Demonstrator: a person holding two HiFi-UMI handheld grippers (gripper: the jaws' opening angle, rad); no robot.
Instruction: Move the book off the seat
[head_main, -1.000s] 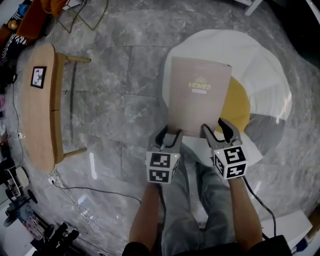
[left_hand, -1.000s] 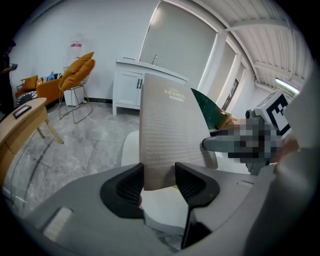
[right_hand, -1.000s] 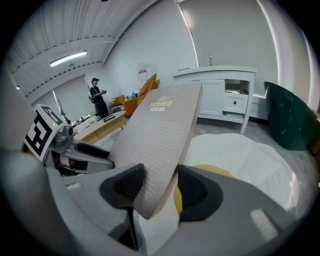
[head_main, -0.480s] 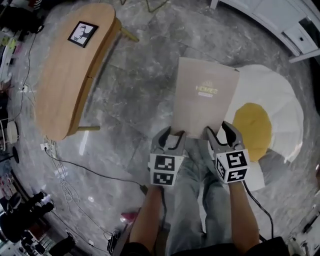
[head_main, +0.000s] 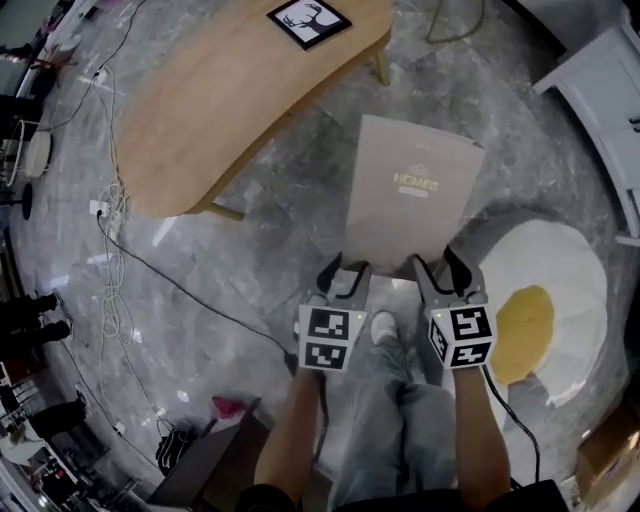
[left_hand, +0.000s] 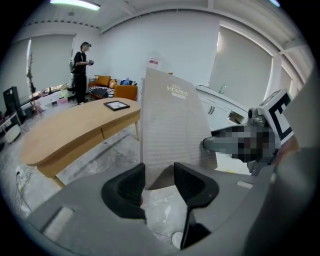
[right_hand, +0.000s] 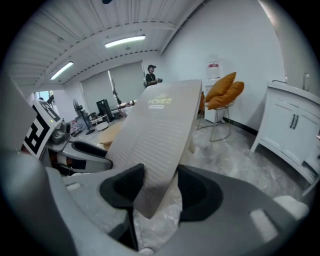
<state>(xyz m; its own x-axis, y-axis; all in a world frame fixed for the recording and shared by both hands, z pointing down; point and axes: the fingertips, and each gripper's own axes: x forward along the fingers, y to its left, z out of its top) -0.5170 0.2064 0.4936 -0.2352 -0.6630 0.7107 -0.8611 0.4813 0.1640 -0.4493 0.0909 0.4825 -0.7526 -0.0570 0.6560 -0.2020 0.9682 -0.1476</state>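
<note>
Book (head_main: 410, 200) is in the air before me, held flat with its printed cover up. Its near edge is at my two grippers and the rest reaches away from me. It hangs over the grey floor (head_main: 250, 260), between the wooden table (head_main: 230, 90) at the far left and the seat (head_main: 560, 290), a white round cushion with a yellow middle, at the near right. No part of the book is above the seat.

My left gripper (head_main: 343, 272) has the near left corner of the book. The jaws are about half apart, and the thick edge stands between the pads. My right gripper (head_main: 438, 265) has the near right corner in the same way. Its jaws stand wider, and the edge passes slanted between the pads. Both are closed on the book and touch nothing else.

A second ago the book was above the seat, covering part of the yellow middle, and the table was well apart at the left. Now the seat is behind the book at the right, and the table with its picture frame (head_main: 308, 18) is near the far edge of the book. The grip at the two corners looks the same as before.

Cables (head_main: 110, 210) lie on the floor at the left.
</note>
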